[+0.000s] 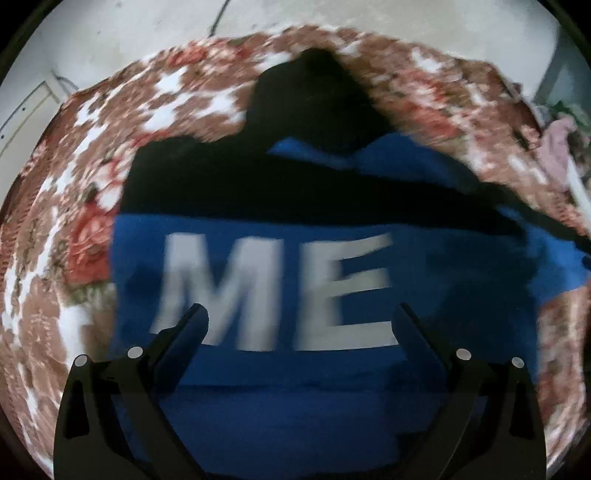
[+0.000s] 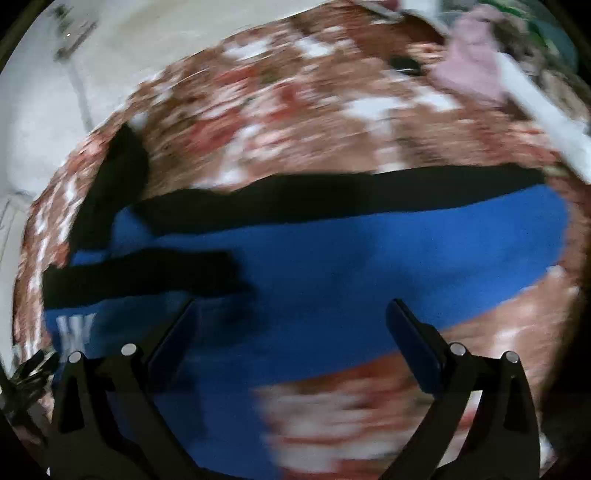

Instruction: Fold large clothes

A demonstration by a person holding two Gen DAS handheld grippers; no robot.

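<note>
A large blue and black hooded top (image 1: pixel 280 387) lies spread on a floral bedspread (image 1: pixel 74 251). Big white letters "ME" (image 1: pixel 277 291) show on its blue chest, with a black band and black hood (image 1: pixel 314 99) beyond. My left gripper (image 1: pixel 301 314) is open and empty, hovering over the letters. In the right wrist view the same top (image 2: pixel 369 269) shows blue with black sleeves (image 2: pixel 140 277). My right gripper (image 2: pixel 291 310) is open and empty above the blue cloth near its edge. Both views are blurred.
The floral bedspread (image 2: pixel 295 110) covers the whole surface. A pink cloth (image 2: pixel 472 55) and a white bar (image 2: pixel 546 118) lie at the far right; the pink cloth also shows in the left wrist view (image 1: pixel 557 144). A pale wall (image 1: pixel 129 33) stands behind.
</note>
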